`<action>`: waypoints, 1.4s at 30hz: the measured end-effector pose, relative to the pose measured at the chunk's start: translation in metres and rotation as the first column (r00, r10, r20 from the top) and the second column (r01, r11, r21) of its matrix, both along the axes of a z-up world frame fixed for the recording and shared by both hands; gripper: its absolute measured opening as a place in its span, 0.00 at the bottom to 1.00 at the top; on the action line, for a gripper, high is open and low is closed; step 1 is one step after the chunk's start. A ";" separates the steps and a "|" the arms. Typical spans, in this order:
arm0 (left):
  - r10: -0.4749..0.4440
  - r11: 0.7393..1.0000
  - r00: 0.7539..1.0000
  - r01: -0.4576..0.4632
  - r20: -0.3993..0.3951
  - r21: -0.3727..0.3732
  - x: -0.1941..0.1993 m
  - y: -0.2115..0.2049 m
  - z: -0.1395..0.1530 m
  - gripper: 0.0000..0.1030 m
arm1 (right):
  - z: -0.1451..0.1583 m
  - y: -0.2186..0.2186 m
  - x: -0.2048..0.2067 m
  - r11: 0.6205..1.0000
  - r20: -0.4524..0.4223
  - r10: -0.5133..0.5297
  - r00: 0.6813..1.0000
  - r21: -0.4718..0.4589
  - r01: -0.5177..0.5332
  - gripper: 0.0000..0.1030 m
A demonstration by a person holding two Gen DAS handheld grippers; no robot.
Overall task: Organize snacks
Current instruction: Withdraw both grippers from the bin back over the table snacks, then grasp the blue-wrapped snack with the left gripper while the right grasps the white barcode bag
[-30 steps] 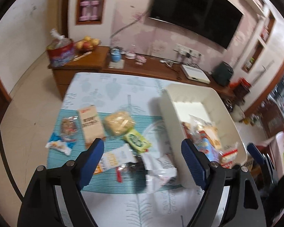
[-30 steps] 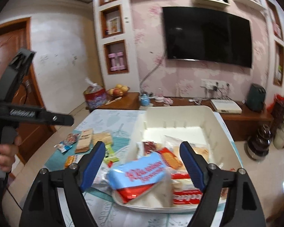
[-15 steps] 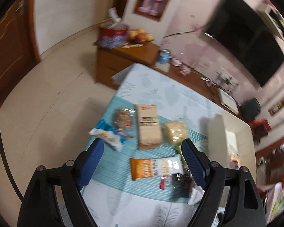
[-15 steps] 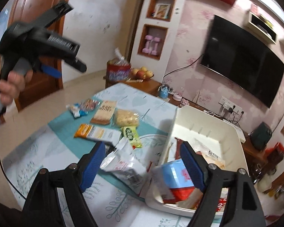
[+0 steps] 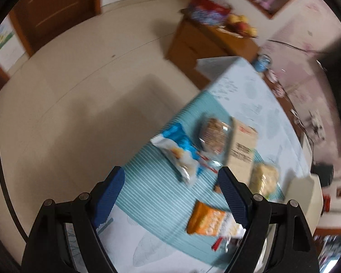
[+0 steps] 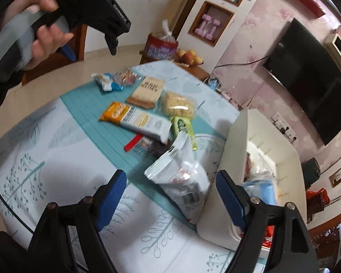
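Snack packs lie on a teal striped mat (image 6: 95, 122): a blue-white pack (image 5: 180, 152), a clear pack of brown biscuits (image 5: 214, 134), a tan box (image 5: 242, 150), a yellow pack (image 6: 177, 104), an orange-white bar (image 6: 134, 118) and a green pack (image 6: 184, 127). A white-clear bag (image 6: 181, 177) leans beside the white bin (image 6: 229, 177), which holds several snacks. My left gripper (image 5: 170, 193) is open and empty, above the blue-white pack. My right gripper (image 6: 170, 195) is open and empty, just before the white-clear bag.
The table (image 6: 45, 159) has a leaf-print cloth. Its left edge drops to the beige floor (image 5: 79, 91). A wooden sideboard (image 5: 206, 43) with fruit and a red-blue tin stands behind. A black television (image 6: 307, 75) hangs on the wall.
My left gripper has swung left toward the table's left end, over the blue-white pack. My right gripper has swung left from the bin to the white-clear bag. Both stay open.
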State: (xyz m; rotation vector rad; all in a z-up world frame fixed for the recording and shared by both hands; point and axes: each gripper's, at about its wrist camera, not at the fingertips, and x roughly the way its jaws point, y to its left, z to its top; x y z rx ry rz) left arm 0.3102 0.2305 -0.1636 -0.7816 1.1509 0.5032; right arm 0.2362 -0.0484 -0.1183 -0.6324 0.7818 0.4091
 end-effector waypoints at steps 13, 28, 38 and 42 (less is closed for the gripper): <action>0.054 0.998 0.996 -0.052 -0.070 0.038 0.033 0.014 -0.045 0.80 | -0.034 0.013 0.028 0.991 0.001 -0.075 0.997 -0.115 0.075 0.79; 0.091 0.995 0.995 -0.093 -0.038 -0.042 0.040 0.016 -0.067 0.58 | -0.047 0.014 0.033 0.986 0.061 -0.084 0.995 -0.137 0.092 0.60; 0.116 0.991 0.992 -0.118 -0.042 -0.058 0.025 0.026 -0.067 0.34 | -0.047 0.013 0.029 0.989 0.036 -0.081 0.996 -0.120 0.085 0.55; 0.114 0.990 0.992 -0.117 -0.051 -0.077 0.012 0.028 -0.064 0.31 | -0.046 0.013 0.024 0.989 0.027 -0.078 0.997 -0.120 0.080 0.54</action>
